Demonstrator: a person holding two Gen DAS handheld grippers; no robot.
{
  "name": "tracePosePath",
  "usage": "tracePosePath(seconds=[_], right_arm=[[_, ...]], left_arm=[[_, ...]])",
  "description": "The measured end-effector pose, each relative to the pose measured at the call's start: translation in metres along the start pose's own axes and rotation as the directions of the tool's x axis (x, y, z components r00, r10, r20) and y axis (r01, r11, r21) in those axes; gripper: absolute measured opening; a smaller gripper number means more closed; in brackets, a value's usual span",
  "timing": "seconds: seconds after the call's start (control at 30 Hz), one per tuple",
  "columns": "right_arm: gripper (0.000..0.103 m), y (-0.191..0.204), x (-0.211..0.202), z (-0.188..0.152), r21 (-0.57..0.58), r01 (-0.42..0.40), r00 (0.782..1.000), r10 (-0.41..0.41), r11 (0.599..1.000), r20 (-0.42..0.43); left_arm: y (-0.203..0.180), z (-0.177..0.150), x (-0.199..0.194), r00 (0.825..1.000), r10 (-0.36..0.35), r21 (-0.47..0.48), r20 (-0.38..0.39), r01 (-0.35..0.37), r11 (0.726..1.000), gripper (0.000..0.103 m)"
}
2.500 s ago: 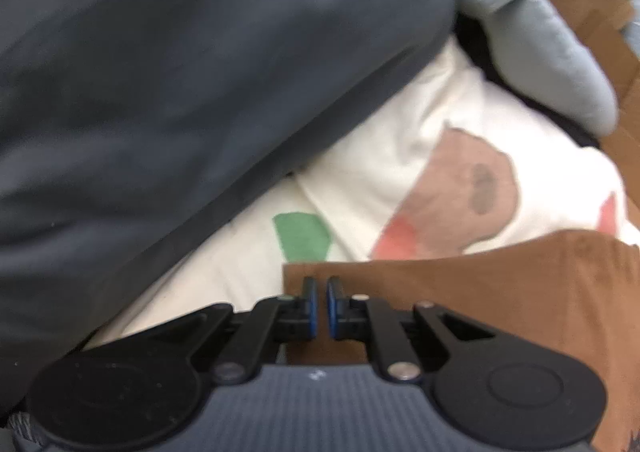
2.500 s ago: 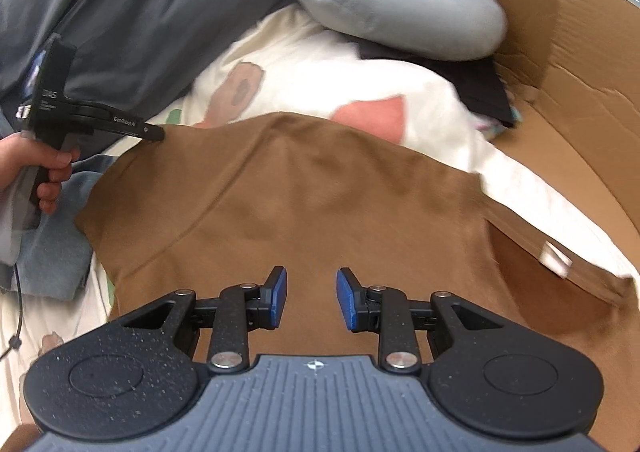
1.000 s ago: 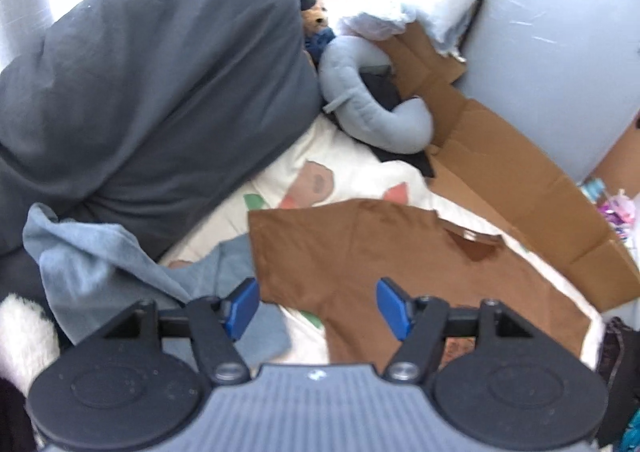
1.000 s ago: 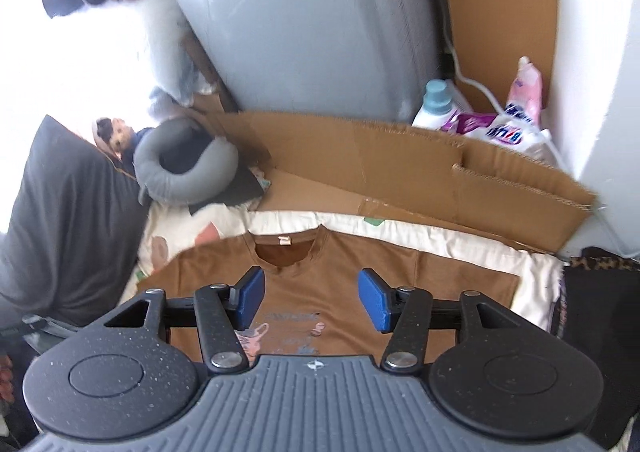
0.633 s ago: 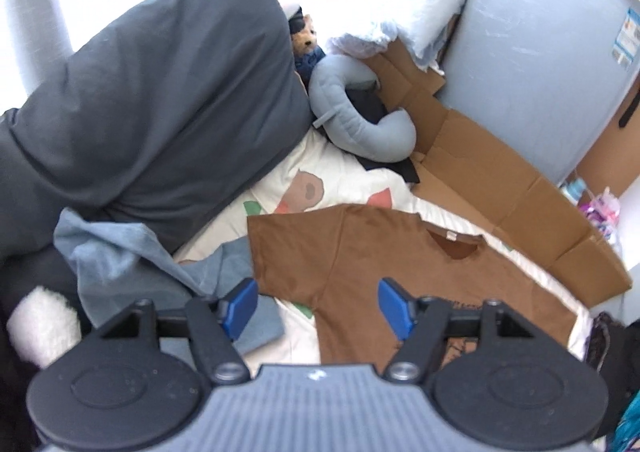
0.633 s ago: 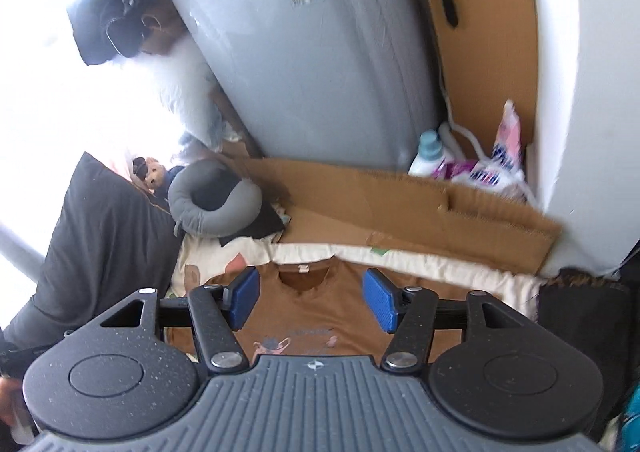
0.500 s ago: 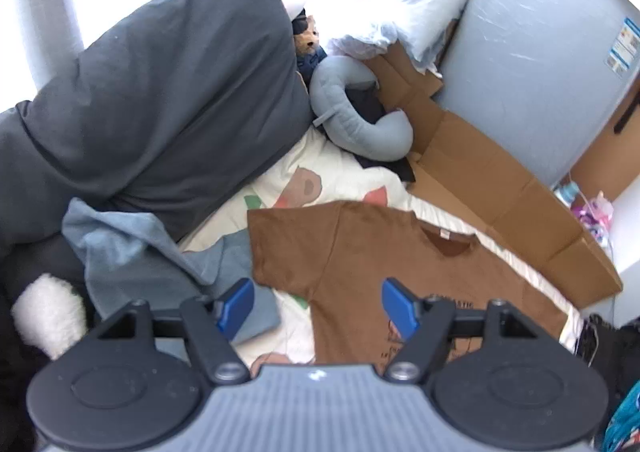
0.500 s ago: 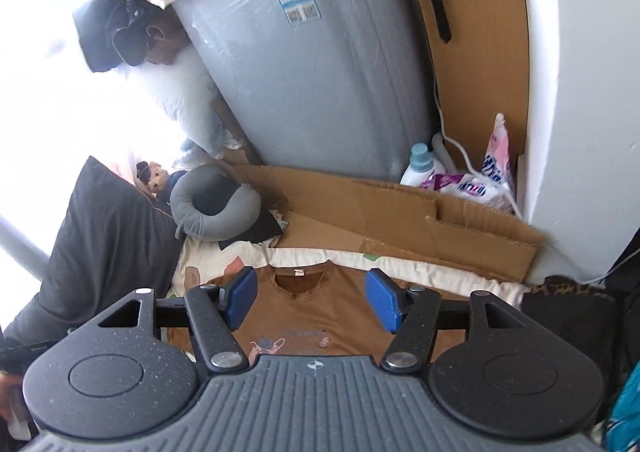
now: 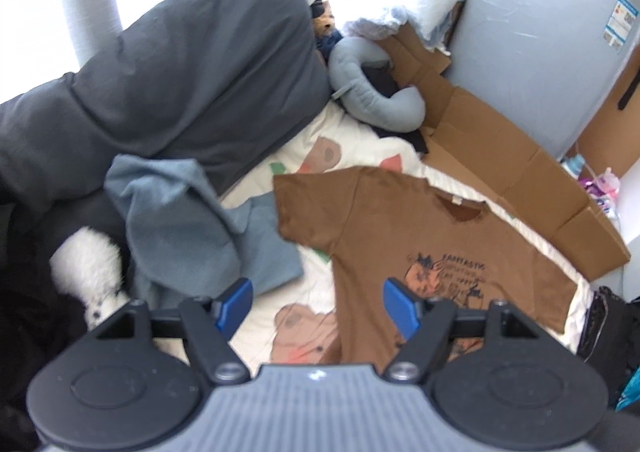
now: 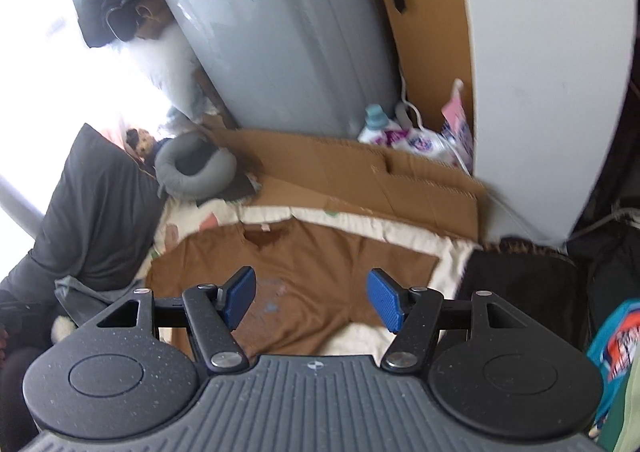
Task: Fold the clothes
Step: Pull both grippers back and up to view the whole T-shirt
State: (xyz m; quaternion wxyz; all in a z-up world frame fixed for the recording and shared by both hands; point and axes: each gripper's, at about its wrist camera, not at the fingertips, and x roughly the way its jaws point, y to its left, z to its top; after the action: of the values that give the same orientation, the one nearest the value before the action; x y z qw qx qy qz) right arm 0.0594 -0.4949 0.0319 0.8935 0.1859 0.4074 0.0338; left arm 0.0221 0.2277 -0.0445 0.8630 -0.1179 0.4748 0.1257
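A brown T-shirt [image 9: 404, 228] with a printed chest picture lies spread flat, front up, on the cream patterned bedsheet [image 9: 320, 155]. The right wrist view shows the same brown T-shirt [image 10: 304, 264] from farther back, collar toward the cardboard. My left gripper [image 9: 318, 302] hangs well above the shirt's left side, jaws wide open with nothing between them. High over the shirt's lower part, my right gripper [image 10: 310, 298] is also open and empty. A crumpled grey-blue garment [image 9: 180, 219] lies left of the shirt.
A large dark grey pillow [image 9: 192, 63] and a grey neck pillow [image 9: 376, 95] lie at the head of the bed. Flattened cardboard [image 9: 500, 155] lines the far side below a grey appliance [image 10: 288, 35]. Detergent bottles [image 10: 404, 135] stand in the corner; dark clothes [image 10: 520, 292] lie right.
Both grippers let go of the shirt, opened wide and drew back and up. The whole T-shirt now shows spread on the bed, where earlier only its cloth filled the views.
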Motion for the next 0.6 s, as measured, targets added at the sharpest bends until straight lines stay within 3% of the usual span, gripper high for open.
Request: tracePosePath(seconds=[0.17,0.3,0.6], right_arm=[[0.068,-0.037,0.005,-0.042,0.059,-0.004,1.000,0.004,0.998,-0.002],[0.068,-0.060,0.009,-0.074,0.127,0.007,1.000,-0.008,0.992,0.008],[0.068,-0.081,0.037,-0.149,0.195,0.025,0.999,-0.030,0.981,0.023]], left_arm=[[0.006,-0.021,-0.004,1.000,0.017,-0.005,-0.016,-0.017,1.000,0.077],[0.001,-0.035,0.004,0.999,0.030,0.052,-0.034,-0.028,0.998,0.077],[-0.009,-0.066,0.039,0.999,-0.038,0.108,-0.034,0.042,0.993,0.077]])
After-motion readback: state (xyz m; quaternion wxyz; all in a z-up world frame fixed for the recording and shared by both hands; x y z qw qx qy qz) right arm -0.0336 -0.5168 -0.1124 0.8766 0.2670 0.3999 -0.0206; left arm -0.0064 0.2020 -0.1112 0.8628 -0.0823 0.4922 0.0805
